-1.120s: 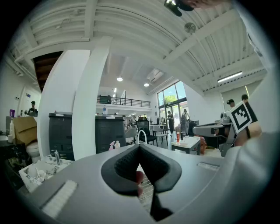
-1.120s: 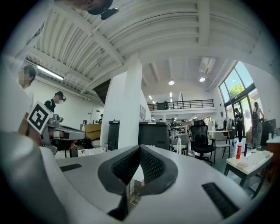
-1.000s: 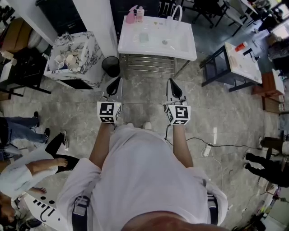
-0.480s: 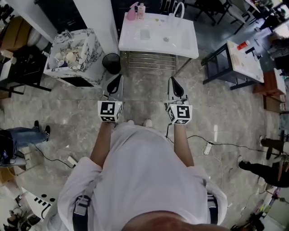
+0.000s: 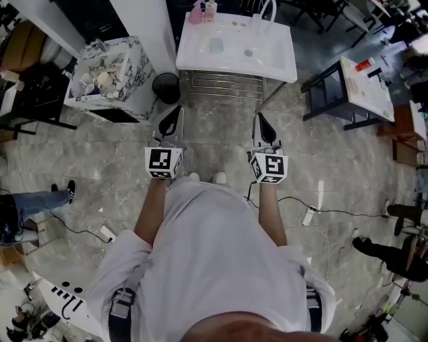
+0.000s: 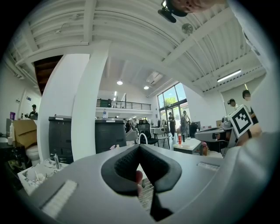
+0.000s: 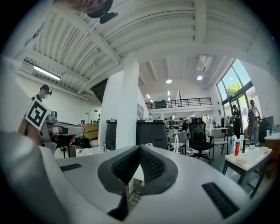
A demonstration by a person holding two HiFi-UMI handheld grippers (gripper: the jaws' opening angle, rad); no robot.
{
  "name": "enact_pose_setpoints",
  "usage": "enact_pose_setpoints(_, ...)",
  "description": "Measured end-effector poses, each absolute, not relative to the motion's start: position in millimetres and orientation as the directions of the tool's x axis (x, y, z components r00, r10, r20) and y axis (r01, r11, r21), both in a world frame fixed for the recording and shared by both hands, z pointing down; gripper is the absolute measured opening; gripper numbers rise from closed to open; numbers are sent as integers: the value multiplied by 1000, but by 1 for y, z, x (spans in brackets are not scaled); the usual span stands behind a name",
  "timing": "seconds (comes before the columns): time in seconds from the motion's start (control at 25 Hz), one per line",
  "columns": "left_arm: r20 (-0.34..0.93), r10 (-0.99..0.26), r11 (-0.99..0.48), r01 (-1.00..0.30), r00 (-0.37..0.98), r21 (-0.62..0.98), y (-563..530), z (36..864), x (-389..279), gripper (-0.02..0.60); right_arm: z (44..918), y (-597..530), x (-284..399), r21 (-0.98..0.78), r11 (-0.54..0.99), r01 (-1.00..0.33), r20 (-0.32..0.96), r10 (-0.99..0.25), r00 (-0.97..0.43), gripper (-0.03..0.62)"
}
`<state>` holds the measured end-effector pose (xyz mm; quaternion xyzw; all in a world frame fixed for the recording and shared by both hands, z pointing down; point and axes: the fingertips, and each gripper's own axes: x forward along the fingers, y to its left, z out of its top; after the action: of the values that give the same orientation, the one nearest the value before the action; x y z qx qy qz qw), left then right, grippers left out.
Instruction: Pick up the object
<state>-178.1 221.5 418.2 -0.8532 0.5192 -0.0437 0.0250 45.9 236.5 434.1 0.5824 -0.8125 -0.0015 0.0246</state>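
Note:
I stand on a stone floor facing a white basin table (image 5: pixel 281 63). On it lie a pale green item (image 5: pixel 215 45) and a small round piece (image 5: pixel 248 53); pink bottles (image 5: pixel 200 10) stand at its back edge. My left gripper (image 5: pixel 174 111) and right gripper (image 5: pixel 259 117) are held side by side at waist height, short of the table, pointing at it. Both are shut with nothing in them. In the left gripper view the left gripper (image 6: pixel 139 147) has its jaws meeting at the tip. The right gripper (image 7: pixel 140 149) looks the same in the right gripper view.
A marble-patterned box (image 5: pixel 130 100) of crockery stands left of the basin, with a black bin (image 5: pixel 165 87) between them and a metal rack (image 5: pixel 221 83) under the basin. A white side table (image 5: pixel 374 100) stands right. A cable and power strip (image 5: pixel 307 218) lie on the floor. People's legs show at both edges.
The basin table and box have slid up and away in the head view. A seated person at the lower left has gone from view. Both grippers keep their pose, shut.

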Motion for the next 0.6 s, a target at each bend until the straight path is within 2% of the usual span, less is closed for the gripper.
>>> enact_pose_setpoints(0.12, 57, -886, -464, -882, 461, -76, 219, 421, -175, 20, 438, 236, 54, 27, 315, -949, 41, -949, -314, 3)
enact_pose_setpoints(0.24, 66, -872, -489, -870, 485, -59, 217, 422, -166, 147, 441, 236, 63, 21, 312, -950, 43, -949, -311, 3)
enact_pose_setpoints(0.32, 70, -863, -504, -862, 500, -62, 216, 421, -159, 203, 442, 236, 68, 18, 312, -950, 46, -949, -311, 3)
enact_pose_setpoints(0.48, 75, -850, -526, -847, 521, -80, 214, 420, -144, 358, 446, 235, 77, 8, 315, -949, 46, -948, -314, 3)
enact_pose_setpoints(0.6, 80, -845, -535, -839, 529, -99, 214, 418, -132, 438, 448, 234, 86, -2, 319, -948, 42, -947, -319, 3)
